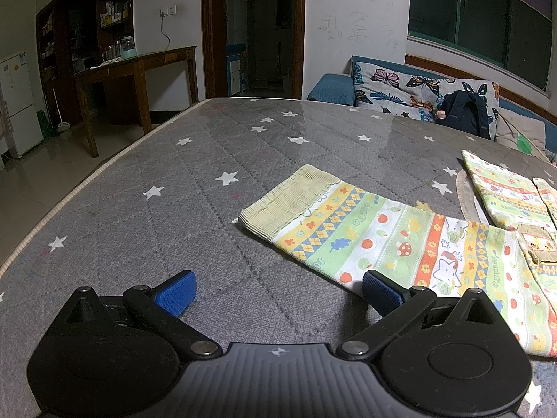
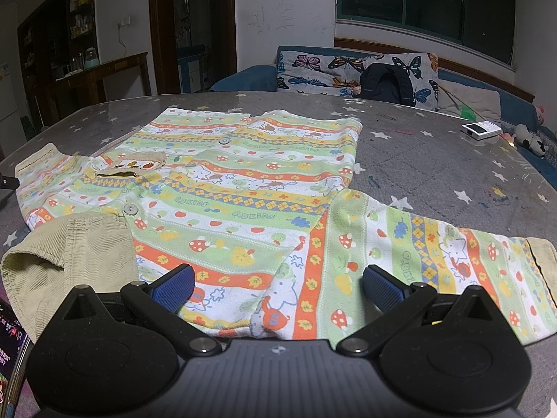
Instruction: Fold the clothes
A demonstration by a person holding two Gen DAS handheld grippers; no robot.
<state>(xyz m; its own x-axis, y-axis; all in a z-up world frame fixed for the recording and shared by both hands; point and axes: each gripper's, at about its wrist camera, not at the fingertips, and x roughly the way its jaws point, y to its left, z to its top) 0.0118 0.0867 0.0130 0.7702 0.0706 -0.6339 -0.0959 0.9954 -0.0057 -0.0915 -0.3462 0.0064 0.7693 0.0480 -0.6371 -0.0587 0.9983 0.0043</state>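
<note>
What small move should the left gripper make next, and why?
Probably ease the left gripper forward and right onto the striped cartoon-print sleeve by its ribbed beige cuff. Its fingers are open and empty over the grey star-patterned mattress, and the sleeve lies flat and unfolded, stretched out from the shirt.

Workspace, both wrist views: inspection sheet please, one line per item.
Surface: grey star-print mattress, glossy towards the far edge.
Job's things: patterned child's shirt spread flat, front up; left sleeve and right sleeve both stretched out, not yet folded.
Clutter: small white device near the far right edge.
Grippers: left gripper jaws open, over bare mattress beside the sleeve; right gripper jaws open, over the shirt's near edge.
Cables: cord hanging from wall socket.
Surroundings: blue sofa, butterfly cushion, wooden desk, dark window.
</note>
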